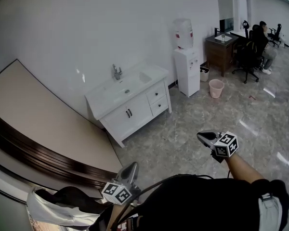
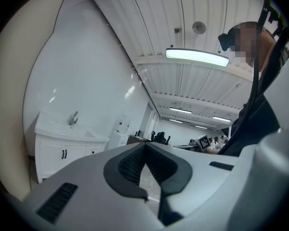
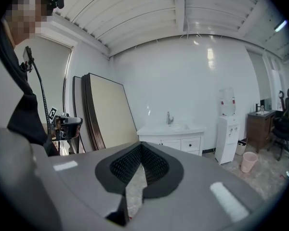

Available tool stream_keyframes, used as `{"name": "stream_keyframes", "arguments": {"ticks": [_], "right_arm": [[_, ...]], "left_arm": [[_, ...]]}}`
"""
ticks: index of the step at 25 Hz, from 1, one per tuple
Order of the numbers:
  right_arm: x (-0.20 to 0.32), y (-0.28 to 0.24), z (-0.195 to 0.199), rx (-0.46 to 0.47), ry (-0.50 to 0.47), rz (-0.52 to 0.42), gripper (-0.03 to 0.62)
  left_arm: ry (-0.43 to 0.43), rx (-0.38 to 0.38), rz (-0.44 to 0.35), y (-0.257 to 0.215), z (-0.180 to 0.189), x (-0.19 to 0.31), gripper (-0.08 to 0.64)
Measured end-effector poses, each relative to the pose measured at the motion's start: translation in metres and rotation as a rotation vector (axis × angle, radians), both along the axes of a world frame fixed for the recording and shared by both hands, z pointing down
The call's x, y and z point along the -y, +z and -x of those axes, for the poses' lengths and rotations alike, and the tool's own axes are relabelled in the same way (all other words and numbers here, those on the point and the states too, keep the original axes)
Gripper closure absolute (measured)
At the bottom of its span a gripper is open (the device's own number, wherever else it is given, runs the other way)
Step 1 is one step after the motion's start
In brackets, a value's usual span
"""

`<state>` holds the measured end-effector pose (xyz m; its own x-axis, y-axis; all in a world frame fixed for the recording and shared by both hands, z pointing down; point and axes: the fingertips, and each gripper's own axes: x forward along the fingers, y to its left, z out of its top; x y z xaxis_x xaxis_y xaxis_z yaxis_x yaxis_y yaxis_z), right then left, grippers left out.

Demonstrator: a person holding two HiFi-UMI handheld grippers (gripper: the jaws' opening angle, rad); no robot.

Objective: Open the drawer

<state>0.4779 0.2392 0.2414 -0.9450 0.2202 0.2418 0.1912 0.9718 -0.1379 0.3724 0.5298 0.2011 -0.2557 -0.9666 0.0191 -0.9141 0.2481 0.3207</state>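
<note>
Item: white sink cabinet (image 1: 130, 113), standing against the far wall, with a counter (image 1: 104, 96) and tap (image 1: 117, 72) on top.
Task's thing: two drawers (image 1: 157, 99), stacked at the cabinet's right-hand end beside the double doors. Both are looking shut, and I cannot tell which one is meant.
Left gripper (image 1: 131, 169): its fingers (image 2: 130, 165) are meeting at the tips and holding nothing. It is pointing about level into the room.
Right gripper (image 1: 203, 137): its fingers (image 3: 127, 165) are pressing together, empty, and tilting slightly downward.
Drawers relative to fingers: well apart, with open marble floor (image 1: 183, 138) lying between. In the right gripper view the drawers (image 3: 190, 144) are showing just above and to the right of the closed tips. In the left gripper view the cabinet (image 2: 62, 150) is sitting far off to the left of the tips.
Step in hand: by my judgement, the approach. Nobody is touching the cabinet yet.
Doing it well: the person should be walking in square to the cabinet's right end. The right gripper, the one nearer that end, should be opening before arrival. Its fingers should be lining up level with one drawer's pull, which is too small to read from here. They should be closing on the pull, then drawing straight out.
Nearby, to steer around: water dispenser (image 1: 187, 57) and pink bin (image 1: 216, 88), standing just right of the drawers.
</note>
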Motion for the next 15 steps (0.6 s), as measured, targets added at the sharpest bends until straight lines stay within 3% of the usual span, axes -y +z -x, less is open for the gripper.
{"name": "stream_keyframes", "arguments": {"ticks": [9,15], "right_arm": [[-0.067,-0.004,0.092,-0.018,-0.018,-0.009,0.597],[-0.102,-0.002,0.129,-0.038,-0.051,-0.029,0.597]], "left_arm": [[-0.006,-0.024,-0.008,0.009,0.087,-0.068,0.56],[-0.028,-0.033,-0.026,0.016,0.122,-0.103,0.56]]}}
